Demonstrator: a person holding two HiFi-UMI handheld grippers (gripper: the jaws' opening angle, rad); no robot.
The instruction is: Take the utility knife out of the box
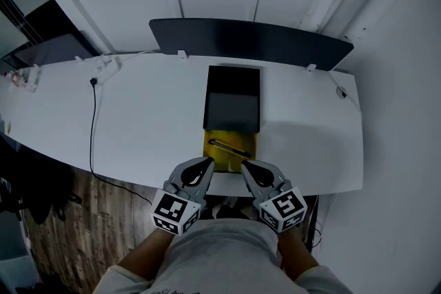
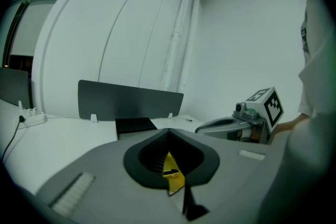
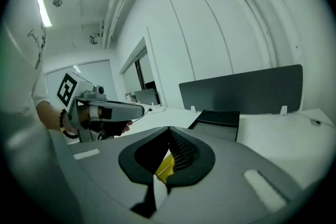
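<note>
Left gripper [image 2: 168,131]: jaws closed tip to tip, nothing clamped; only the yellow tray [image 2: 172,178] shows through the gap behind the tips. Right gripper [image 3: 169,129]: jaws likewise together and empty. In the head view both grippers sit at the near edge of the table [image 1: 138,120], one either side of the tray's near end, apparently clear of it. The utility knife [image 1: 229,147] lies slantwise in the yellow tray, which adjoins the near side of the black box [image 1: 233,96]. Judged step: approach, knife not yet gripped. The next move calls for one gripper to open, descend over the knife's body and close across it before lifting
</note>
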